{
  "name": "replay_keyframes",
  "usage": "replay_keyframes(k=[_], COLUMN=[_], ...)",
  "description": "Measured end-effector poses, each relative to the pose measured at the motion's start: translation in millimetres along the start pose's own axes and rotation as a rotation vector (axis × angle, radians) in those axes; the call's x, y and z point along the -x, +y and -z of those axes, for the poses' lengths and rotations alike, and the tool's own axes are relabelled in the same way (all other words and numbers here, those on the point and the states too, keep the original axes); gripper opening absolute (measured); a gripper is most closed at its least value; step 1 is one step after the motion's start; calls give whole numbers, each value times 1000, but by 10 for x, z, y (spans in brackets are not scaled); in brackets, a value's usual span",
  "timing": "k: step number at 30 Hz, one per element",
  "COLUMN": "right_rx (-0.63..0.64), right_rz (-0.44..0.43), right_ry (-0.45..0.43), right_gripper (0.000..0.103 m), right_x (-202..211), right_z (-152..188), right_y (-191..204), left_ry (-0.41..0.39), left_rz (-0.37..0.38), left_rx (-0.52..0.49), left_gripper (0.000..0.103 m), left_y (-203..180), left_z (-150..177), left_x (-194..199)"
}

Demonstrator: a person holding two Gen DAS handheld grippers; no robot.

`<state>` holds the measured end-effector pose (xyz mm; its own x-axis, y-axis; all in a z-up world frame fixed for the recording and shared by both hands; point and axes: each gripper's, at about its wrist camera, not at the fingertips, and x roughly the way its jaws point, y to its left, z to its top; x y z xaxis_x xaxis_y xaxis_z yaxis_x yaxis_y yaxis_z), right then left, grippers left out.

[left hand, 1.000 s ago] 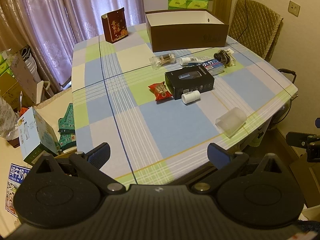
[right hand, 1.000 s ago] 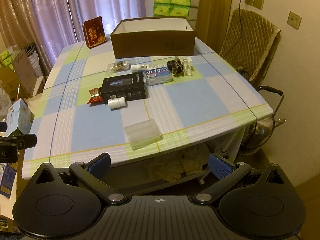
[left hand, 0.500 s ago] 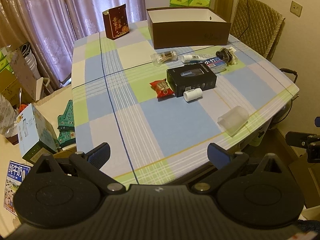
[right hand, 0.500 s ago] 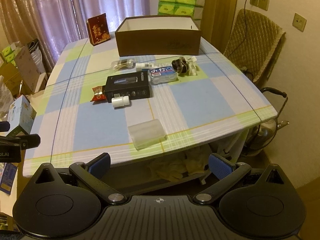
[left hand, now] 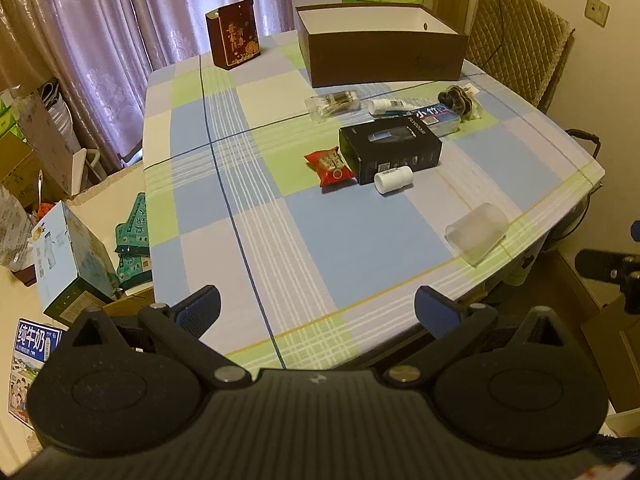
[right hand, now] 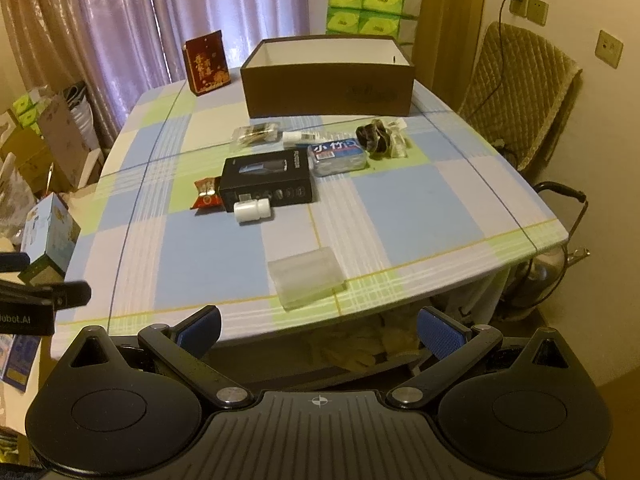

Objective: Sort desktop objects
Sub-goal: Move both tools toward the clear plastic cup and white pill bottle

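Note:
On the checked tablecloth (right hand: 400, 208) lie a black box (right hand: 267, 181), a red snack packet (right hand: 206, 194), a white bottle (right hand: 253, 210), a blue tissue pack (right hand: 338, 155), a clear cotton-swab case (right hand: 256, 133), a white tube (right hand: 304, 137), a dark bundle (right hand: 374, 139) and a frosted plastic box (right hand: 306, 277) near the front edge. An open brown box (right hand: 328, 78) stands at the back. The same black box (left hand: 390, 149) and frosted box (left hand: 476, 233) show in the left wrist view. My left gripper (left hand: 318, 306) and right gripper (right hand: 318, 330) hang open before the table's near edge, holding nothing.
A dark red gift bag (right hand: 206, 63) stands at the table's back left. Green tissue packs (right hand: 372, 8) are stacked behind the brown box. A padded chair (right hand: 524, 92) is on the right. Cartons and bags (left hand: 72, 256) crowd the floor on the left.
Both grippers have moved forward and a little closer to the table, so the objects look larger. Nothing on the table has shifted; both stay open.

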<state>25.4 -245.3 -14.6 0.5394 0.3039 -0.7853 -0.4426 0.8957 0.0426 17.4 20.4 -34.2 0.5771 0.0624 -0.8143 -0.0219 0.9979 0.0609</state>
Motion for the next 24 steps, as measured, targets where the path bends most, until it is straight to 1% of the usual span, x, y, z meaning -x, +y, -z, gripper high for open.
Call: replay_keyframes(k=[10, 18, 24], right_rx=[-34, -6, 63], right_rz=[-46, -115, -132], right_ry=[-33, -31, -15], right_gripper=[101, 101, 101], right_x=[-208, -447, -708], right_z=[-29, -51, -84], right_y=[-157, -244, -250], left_ry=[38, 67, 89], left_rz=[15, 25, 29], left_rx=[0, 12, 15], left_gripper=[102, 102, 102], left_y=[-4, 13, -17], left_z=[-32, -74, -121], left_x=[-219, -414, -559])
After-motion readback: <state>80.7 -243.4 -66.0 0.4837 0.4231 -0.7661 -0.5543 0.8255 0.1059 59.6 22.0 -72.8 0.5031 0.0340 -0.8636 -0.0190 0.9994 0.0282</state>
